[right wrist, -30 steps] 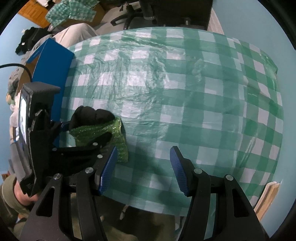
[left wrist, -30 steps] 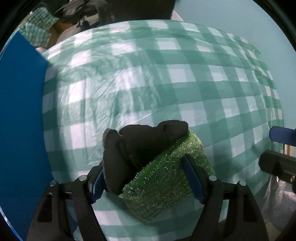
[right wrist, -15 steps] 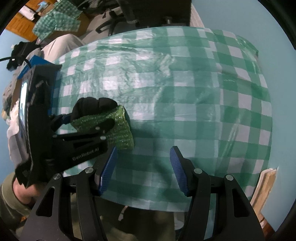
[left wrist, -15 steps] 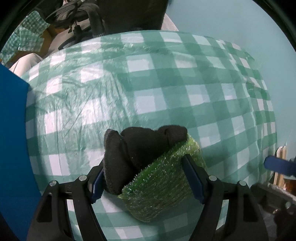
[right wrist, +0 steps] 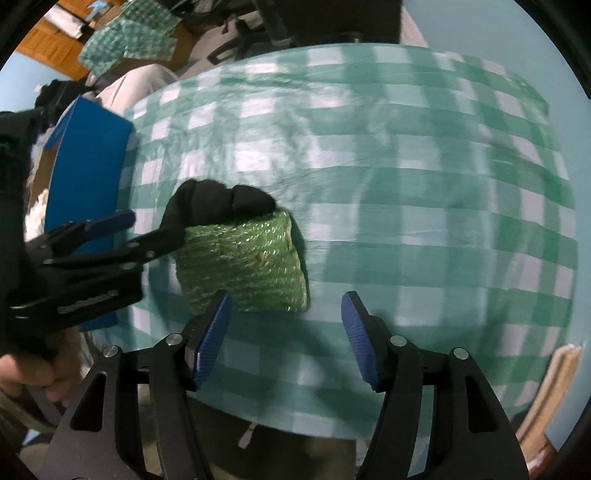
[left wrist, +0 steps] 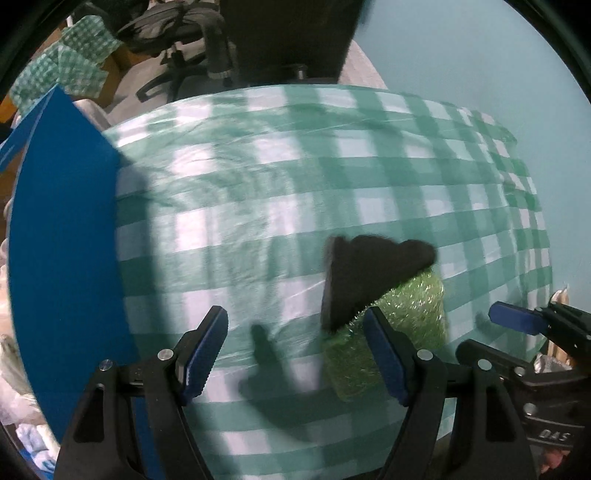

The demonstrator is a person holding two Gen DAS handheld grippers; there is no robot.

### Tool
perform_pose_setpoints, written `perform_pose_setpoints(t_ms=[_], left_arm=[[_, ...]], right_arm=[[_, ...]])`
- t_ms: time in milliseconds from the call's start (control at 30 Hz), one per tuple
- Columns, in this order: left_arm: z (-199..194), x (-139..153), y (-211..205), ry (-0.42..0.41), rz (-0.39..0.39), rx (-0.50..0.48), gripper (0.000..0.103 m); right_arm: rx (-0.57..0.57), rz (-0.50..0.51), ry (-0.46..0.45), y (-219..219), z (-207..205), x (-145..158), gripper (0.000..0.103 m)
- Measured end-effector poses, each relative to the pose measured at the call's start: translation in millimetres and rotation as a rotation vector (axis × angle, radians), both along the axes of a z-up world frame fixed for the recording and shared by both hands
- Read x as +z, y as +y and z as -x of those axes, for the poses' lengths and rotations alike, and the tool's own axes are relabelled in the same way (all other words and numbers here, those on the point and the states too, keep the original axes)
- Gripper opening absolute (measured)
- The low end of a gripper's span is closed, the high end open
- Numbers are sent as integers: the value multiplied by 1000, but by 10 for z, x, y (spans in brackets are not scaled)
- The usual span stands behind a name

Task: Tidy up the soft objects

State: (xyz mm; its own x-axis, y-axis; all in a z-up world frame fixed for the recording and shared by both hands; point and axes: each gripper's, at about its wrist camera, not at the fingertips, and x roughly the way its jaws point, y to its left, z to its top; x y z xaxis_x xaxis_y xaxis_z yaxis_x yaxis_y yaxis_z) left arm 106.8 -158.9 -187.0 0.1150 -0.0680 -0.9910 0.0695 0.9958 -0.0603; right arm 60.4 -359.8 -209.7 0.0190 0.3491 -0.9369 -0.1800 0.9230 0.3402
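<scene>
A black soft item (left wrist: 362, 273) lies on top of a sparkly green scrubber (left wrist: 413, 306) on the green checked tablecloth (left wrist: 332, 166). My left gripper (left wrist: 295, 317) is open above the cloth with nothing between its fingers. The bundle sits just outside its right finger. In the right wrist view the left gripper (right wrist: 147, 229) hangs at the left edge of the black item (right wrist: 218, 201). My right gripper (right wrist: 287, 301) is open, its jaws still opening, and holds nothing. The green scrubber (right wrist: 251, 266) lies just beyond its left fingertip.
A blue box (left wrist: 62, 240) stands at the table's left edge, also in the right wrist view (right wrist: 85, 177). Behind the table are an office chair (left wrist: 184, 29) and a checked cloth (right wrist: 129, 33). Wooden boards (right wrist: 554, 384) lean off the right edge. A person's hand (right wrist: 22, 373) holds the left gripper.
The left gripper rose and shifted left off the bundle that was between its jaws. The bundle now lies on the cloth beside its right finger. The right gripper drew nearer to the bundle.
</scene>
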Motion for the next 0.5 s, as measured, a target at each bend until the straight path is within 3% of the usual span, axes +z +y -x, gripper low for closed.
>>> perform_pose_setpoints(t_ms=[500], left_arm=[[189,-241,111,75,-13,-55,77]], right_arm=[[41,-1,34,503,17,-313,63]])
